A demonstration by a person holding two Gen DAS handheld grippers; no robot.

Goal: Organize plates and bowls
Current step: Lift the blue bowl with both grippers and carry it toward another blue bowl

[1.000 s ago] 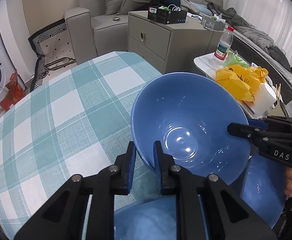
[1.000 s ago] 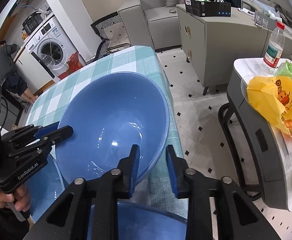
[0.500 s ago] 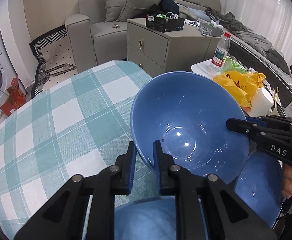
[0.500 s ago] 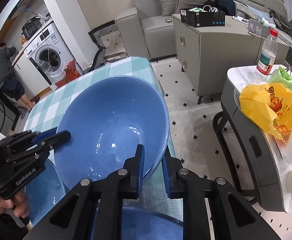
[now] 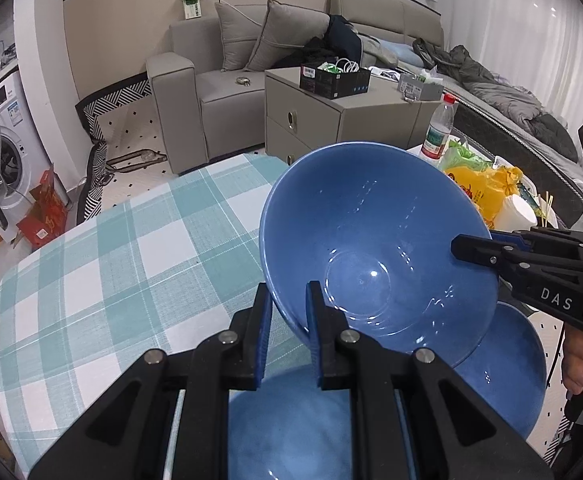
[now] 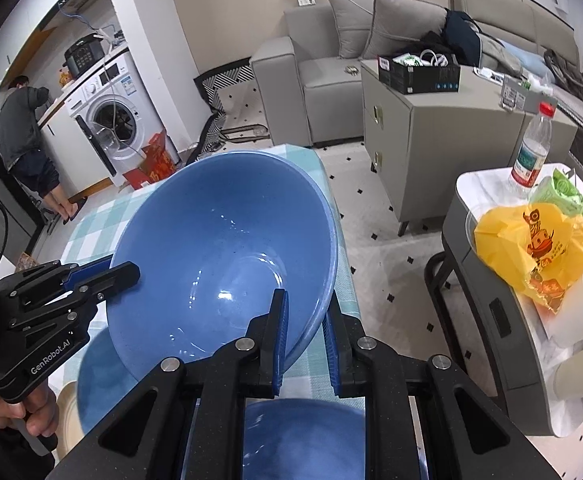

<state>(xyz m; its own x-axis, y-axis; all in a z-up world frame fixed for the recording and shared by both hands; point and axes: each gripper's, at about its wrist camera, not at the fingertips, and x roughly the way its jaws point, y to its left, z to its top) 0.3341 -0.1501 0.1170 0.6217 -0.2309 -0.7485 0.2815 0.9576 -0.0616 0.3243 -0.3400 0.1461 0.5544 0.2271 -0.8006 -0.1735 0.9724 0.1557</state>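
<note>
A large blue bowl (image 5: 371,248) (image 6: 219,256) hangs tilted above the teal checked table (image 5: 111,260) (image 6: 91,228), held from two sides. My left gripper (image 5: 289,292) is shut on the bowl's near rim; the right wrist view shows it at the bowl's left edge (image 6: 127,274). On the opposite rim my right gripper (image 6: 305,300) is shut too, reaching in from the right (image 5: 463,246) in the left wrist view. Below the lifted bowl lie two more blue bowls (image 5: 503,364) (image 5: 291,420), partly hidden by the grippers.
Right of the table stands a side table (image 6: 475,184) with a yellow bag (image 6: 531,240), a water bottle (image 6: 531,148) and white cups. A grey cabinet (image 5: 331,120) and sofa (image 5: 211,80) lie beyond. A person (image 6: 23,128) stands by the washing machine (image 6: 111,120).
The right gripper's jaws closed onto the bowl's rim. Both grippers then rose with the bowl, which now hangs higher above the table and the bowls beneath it.
</note>
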